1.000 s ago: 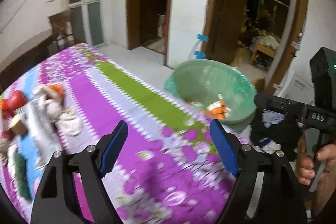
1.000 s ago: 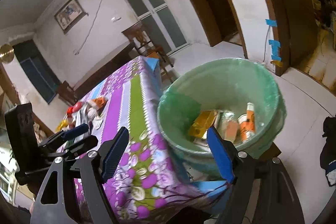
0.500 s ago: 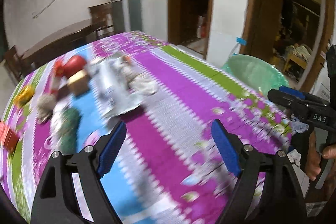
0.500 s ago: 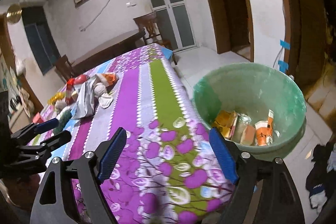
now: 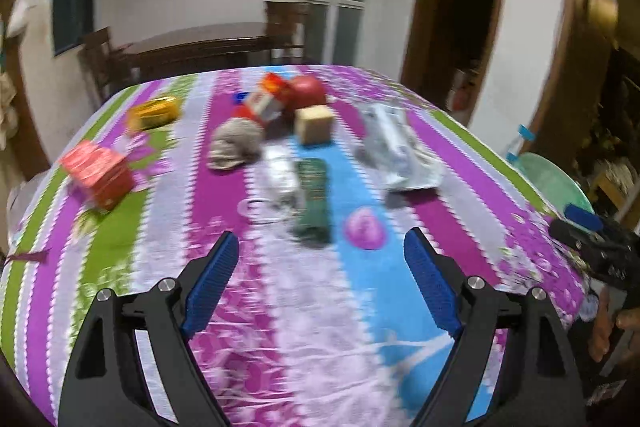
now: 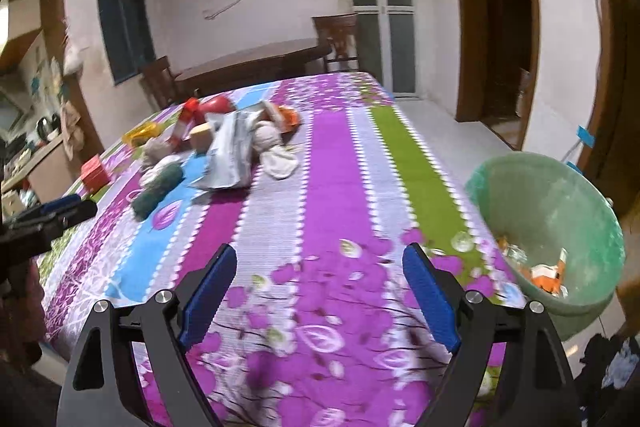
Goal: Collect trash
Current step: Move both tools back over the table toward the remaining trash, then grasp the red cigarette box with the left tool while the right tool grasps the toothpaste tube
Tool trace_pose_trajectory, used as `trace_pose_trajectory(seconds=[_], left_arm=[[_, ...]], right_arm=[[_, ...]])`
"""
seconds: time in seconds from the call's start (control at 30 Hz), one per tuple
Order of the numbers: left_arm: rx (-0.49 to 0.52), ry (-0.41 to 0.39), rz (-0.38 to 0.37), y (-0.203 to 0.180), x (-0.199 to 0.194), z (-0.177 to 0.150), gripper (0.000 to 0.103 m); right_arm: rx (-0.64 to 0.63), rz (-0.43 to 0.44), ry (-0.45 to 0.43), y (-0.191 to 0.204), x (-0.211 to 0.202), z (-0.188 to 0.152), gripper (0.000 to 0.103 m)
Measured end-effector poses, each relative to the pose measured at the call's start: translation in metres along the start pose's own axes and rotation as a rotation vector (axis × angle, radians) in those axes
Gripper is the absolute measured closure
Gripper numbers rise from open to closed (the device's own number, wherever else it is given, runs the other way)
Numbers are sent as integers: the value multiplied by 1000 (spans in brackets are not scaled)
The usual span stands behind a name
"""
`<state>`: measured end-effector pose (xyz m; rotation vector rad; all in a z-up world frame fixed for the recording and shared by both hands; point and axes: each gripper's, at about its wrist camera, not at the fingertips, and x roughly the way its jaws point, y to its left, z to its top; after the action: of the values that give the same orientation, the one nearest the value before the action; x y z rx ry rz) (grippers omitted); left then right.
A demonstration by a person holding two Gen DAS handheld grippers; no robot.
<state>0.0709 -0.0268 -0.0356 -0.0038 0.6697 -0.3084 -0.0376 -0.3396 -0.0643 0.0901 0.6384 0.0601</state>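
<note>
Motion blur smeared most of the left wrist view, so labels on the trash were unreadable. The green-lined bin (image 5: 550, 179) was cut off there by the table edge, showing only its rim; in the right wrist view it stood off the table's right corner, with an orange-and-white carton (image 6: 548, 275) and other scraps inside, partly hidden by its near wall.

The left gripper (image 5: 318, 279) hung above the striped floral tablecloth (image 5: 360, 307) with its blue ribbed pads spread wide and nothing between them. The right gripper (image 6: 318, 283) was likewise spread apart and empty over the cloth's purple flowers.

The remaining trash lay in a cluster well beyond both grippers: a crumpled silver foil bag (image 5: 396, 151), a dark green packet (image 5: 314, 199) just beside a clear wrinkled wrapper (image 5: 280, 179), a tan cube-shaped box (image 5: 314, 123), a grey wadded lump (image 5: 236, 143), a red round object (image 5: 308, 91) touching a red-and-white carton (image 5: 262, 103), a yellow packet (image 5: 154, 111) and an orange box (image 5: 98, 173) off to the left.

Behind the table stood a dark wooden table (image 6: 256, 61) and chairs (image 6: 338, 39).
</note>
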Motion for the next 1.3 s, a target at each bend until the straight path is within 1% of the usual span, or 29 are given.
trace_pose_trajectory(seconds=[0.2, 0.27, 0.33, 0.4, 0.43, 0.5, 0.53, 0.57, 0.6, 0.63, 0.67, 0.73, 0.77, 0.83, 0.93, 1.0, 1.1, 1.13, 1.17, 1.2, 1.23, 1.3], left_arm=[[-48, -16, 53, 27, -6, 3, 22], [-67, -17, 62, 36, -5, 6, 22], [-87, -15, 55, 43, -2, 14, 22], [-82, -12, 23, 49, 5, 33, 20], [-38, -12, -16, 51, 12, 49, 18], [72, -19, -42, 53, 29, 79, 16], [118, -8, -69, 54, 40, 91, 16], [161, 21, -114, 55, 52, 102, 14], [211, 70, -184, 60, 73, 116, 14], [243, 93, -218, 64, 87, 123, 14], [283, 115, -237, 65, 103, 128, 13], [350, 173, -224, 67, 136, 138, 13], [354, 195, -225, 69, 149, 143, 13], [345, 210, -232, 75, 173, 155, 13], [359, 228, -257, 71, 192, 162, 13], [396, 249, -256, 64, 203, 160, 13], [426, 268, -277, 56, 210, 158, 14], [421, 262, -282, 55, 211, 159, 16], [419, 250, -280, 57, 209, 159, 29], [415, 237, -265, 58, 205, 160, 46], [400, 243, -273, 60, 204, 162, 48], [377, 187, -249, 65, 188, 167, 48]], right_arm=[[-74, 17, 14, 28, 11, 7, 18], [-97, 33, 9, 38, 15, 14, 18], [-118, 42, 0, 46, 17, 23, 18], [-137, 61, -10, 58, 19, 33, 18], [-146, 72, -16, 63, 19, 36, 18], [-161, 93, -25, 73, 17, 40, 18], [-170, 103, -26, 78, 15, 41, 17], [-179, 111, -26, 82, 14, 40, 16], [-196, 114, -24, 87, 13, 37, 14], [-205, 113, -21, 88, 11, 36, 14], [-213, 108, -15, 88, 10, 34, 14], [-202, 102, -1, 85, 7, 32, 14], [-186, 102, 4, 80, 5, 32, 14], [-150, 101, 3, 70, 2, 31, 13], [-101, 89, 4, 57, 0, 30, 12], [-80, 78, 10, 50, 2, 29, 12], [-56, 63, 17, 42, 4, 27, 12], [-47, 65, 19, 39, 4, 26, 12], [-39, 69, 21, 36, 5, 26, 12], [-34, 70, 23, 35, 5, 25, 12], [-31, 71, 24, 34, 6, 25, 12], [-30, 78, 24, 33, 6, 26, 12]])
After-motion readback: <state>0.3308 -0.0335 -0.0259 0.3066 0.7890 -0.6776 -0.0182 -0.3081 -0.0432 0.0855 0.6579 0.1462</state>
